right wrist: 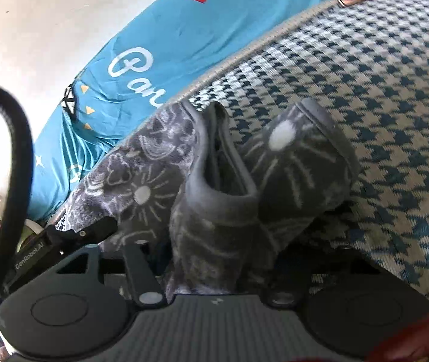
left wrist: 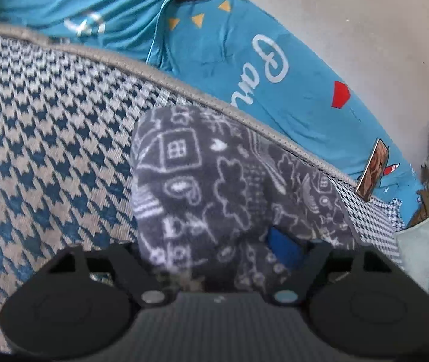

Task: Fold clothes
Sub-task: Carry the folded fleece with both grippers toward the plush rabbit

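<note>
Grey fleece garment point(left wrist: 202, 187), soft and fuzzy, printed all over with white line doodles: a little house with a four-pane window, cloud shapes, paisley drops. Bunched into a rounded lump in the left wrist view, spilling toward the lens. In the right wrist view point(right wrist: 214, 199), gathered into thick folds with a smooth grey banded hem curling open like a cuff, plus white dots with radiating strokes. Lying on a houndstooth blanket point(left wrist: 48, 138), coarse woven, dark blue on beige, edged with a plain grey binding.

Left gripper point(left wrist: 229, 259) buried under the fleece: black linkage arms angled inward, a patch of blue pad showing through a gap in the cloth, fabric bunched between the fingers and pinched there. Right gripper point(right wrist: 211, 265) likewise swamped by cloth, black arms drawn in narrow around a twisted wad of the garment, clamped on it.

Beyond the blanket's edge, a teal sheet point(left wrist: 244, 60), smooth and lightly creased, with white cursive lettering, small orange triangles and a red pentagon shape. A phone point(left wrist: 373, 170) propped upright at the blanket's edge, glossy screen lit. Pale plaster wall point(left wrist: 365, 15) behind. Thick black cable point(right wrist: 12, 163) arcing across the left of the right wrist view.
</note>
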A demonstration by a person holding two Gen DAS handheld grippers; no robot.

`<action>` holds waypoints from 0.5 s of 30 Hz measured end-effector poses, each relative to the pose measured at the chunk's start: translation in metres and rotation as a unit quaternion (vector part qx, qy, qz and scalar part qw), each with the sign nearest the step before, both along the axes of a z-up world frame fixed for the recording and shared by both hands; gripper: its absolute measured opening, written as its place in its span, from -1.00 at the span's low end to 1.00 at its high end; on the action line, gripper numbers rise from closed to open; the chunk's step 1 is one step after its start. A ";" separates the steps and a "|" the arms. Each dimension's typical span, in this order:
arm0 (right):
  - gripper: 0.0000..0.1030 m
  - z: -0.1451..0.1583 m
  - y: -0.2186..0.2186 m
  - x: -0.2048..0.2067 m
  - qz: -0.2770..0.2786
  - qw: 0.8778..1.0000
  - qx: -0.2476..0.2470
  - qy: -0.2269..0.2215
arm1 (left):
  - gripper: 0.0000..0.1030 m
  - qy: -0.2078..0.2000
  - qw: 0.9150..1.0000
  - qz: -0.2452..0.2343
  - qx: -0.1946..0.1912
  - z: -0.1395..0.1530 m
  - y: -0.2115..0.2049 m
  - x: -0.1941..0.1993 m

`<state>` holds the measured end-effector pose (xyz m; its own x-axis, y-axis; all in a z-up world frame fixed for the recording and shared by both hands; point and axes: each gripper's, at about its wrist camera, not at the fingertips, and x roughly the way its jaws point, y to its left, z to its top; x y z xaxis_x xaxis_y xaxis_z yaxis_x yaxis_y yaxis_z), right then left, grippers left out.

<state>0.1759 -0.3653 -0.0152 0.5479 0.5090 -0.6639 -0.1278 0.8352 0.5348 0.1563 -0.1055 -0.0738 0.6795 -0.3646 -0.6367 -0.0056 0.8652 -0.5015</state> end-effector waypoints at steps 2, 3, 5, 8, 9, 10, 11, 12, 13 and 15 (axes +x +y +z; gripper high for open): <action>-0.15 0.007 0.008 -0.004 0.015 0.999 -0.029 -0.029 | 0.32 -0.018 0.999 -0.004 0.032 0.008 -0.008 -0.004; -0.19 0.011 0.013 -0.006 0.022 0.998 -0.045 -0.045 | 0.30 -0.026 0.999 -0.005 0.046 0.012 -0.012 -0.006; -0.21 0.016 0.019 -0.011 0.037 0.994 -0.070 -0.071 | 0.23 -0.040 0.997 -0.005 0.071 0.019 -0.019 -0.009; -0.23 0.020 0.024 -0.015 0.049 0.991 -0.083 -0.091 | 0.20 -0.053 0.994 -0.004 0.097 0.027 -0.026 -0.009; -0.23 0.021 0.023 -0.015 0.050 0.991 -0.082 -0.093 | 0.20 -0.057 0.993 -0.004 0.104 0.029 -0.027 -0.010; -0.23 0.021 0.021 -0.015 0.051 0.991 -0.080 -0.094 | 0.20 -0.060 0.992 -0.004 0.111 0.032 -0.029 -0.011; -0.23 0.022 0.020 -0.015 0.052 0.991 -0.079 -0.095 | 0.20 -0.062 0.992 -0.003 0.114 0.034 -0.028 -0.012; -0.24 0.022 0.020 -0.015 0.054 0.991 -0.078 -0.097 | 0.20 -0.065 0.991 -0.001 0.117 0.036 -0.028 -0.014; -0.24 0.023 0.021 -0.016 0.057 0.990 -0.079 -0.101 | 0.20 -0.065 0.991 0.001 0.121 0.038 -0.028 -0.017; -0.24 0.025 0.022 -0.019 0.066 0.988 -0.084 -0.110 | 0.20 -0.067 0.990 0.006 0.127 0.042 -0.026 -0.023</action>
